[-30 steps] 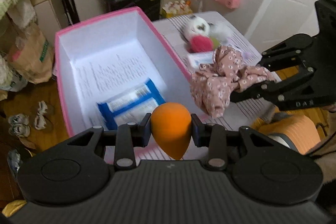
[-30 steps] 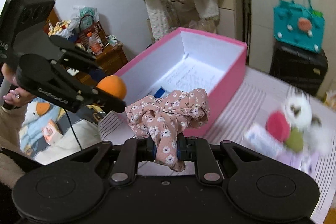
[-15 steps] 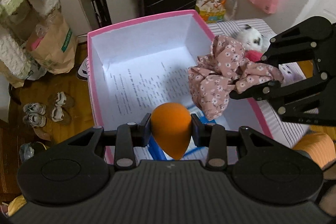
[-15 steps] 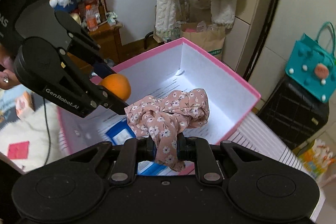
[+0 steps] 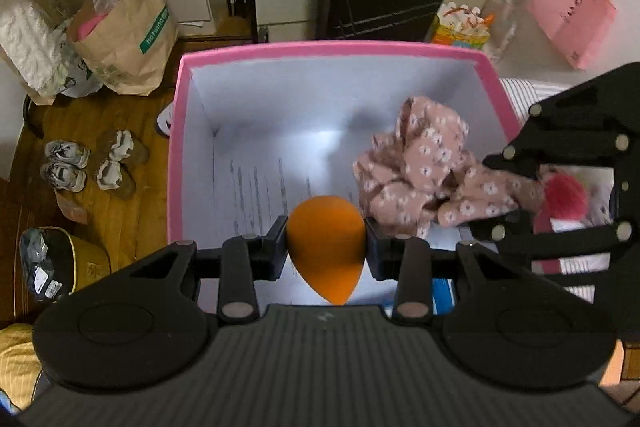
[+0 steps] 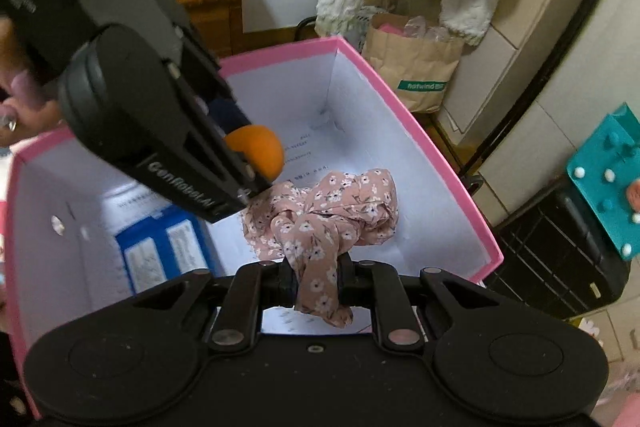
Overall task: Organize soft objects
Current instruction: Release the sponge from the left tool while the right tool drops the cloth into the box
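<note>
orange sponge [image 5: 326,243] in left tongs [image 5: 326,247], scrunchie [image 6: 324,223] in right (over box [image 5: 332,47])

Both wrist cameras look steeply down, close above the pink box [image 5: 176,155]; each sees the other gripper, sharing the box's white interior

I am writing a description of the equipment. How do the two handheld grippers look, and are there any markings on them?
Both are matte black plastic. The left gripper has a ribbed body, two round discs, linkage bars with silver rivets and dark blue finger pads. From the side it carries white "GenRobot.AI" lettering and "DAS" on its housing. The right gripper has the same discs and riveted bars.
</note>
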{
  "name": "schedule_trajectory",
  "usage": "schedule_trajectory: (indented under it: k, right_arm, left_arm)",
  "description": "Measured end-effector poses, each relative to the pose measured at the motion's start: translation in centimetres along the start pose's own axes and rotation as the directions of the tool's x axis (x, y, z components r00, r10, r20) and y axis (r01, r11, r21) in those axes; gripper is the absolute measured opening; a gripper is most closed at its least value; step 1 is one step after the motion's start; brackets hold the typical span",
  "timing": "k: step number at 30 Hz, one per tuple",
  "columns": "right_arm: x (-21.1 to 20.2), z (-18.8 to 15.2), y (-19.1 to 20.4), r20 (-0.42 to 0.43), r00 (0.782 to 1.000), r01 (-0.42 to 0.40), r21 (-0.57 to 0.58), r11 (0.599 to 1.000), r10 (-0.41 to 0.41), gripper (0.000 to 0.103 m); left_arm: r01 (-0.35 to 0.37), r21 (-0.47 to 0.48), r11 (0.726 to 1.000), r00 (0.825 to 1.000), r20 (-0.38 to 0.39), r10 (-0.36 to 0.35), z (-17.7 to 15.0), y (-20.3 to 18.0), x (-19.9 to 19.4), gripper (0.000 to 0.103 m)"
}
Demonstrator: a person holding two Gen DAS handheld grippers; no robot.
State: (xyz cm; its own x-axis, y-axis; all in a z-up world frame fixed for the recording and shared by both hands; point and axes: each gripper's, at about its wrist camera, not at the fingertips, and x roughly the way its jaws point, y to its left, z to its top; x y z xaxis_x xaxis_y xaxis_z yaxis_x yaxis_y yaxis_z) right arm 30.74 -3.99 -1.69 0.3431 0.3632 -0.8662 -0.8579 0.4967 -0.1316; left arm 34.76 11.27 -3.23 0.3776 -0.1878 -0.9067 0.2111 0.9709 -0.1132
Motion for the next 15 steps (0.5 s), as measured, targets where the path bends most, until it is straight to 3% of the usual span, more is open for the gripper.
schedule_trajectory:
  k: [7, 11, 15]
  right_arm:
    - [2.2, 1.0, -0.3, -0.055, 0.998, -0.017, -0.128, 0.992, 0.010, 0.022]
    - [2.8, 1.4, 0.1, -0.070, 0.997, 0.016, -0.183, 0.983, -0.029, 0.024]
    - [3.3, 1.5, 0.0, -0.048, 0.995, 0.079, -0.206, 0.975, -0.091, 0.045]
  left_arm:
    - [0.002, -0.019, 1.000, 1.000, -0.022, -0.002, 1.0, 0.2, 2.7, 0.038]
    - [-0.020, -0.014, 1.000, 0.999, -0.036, 0.020, 1.4, -0.1, 3.8, 0.038]
    - [-0.024, -0.027, 0.999, 1.000, -0.020, 0.024, 1.9, 0.0, 4.4, 0.039]
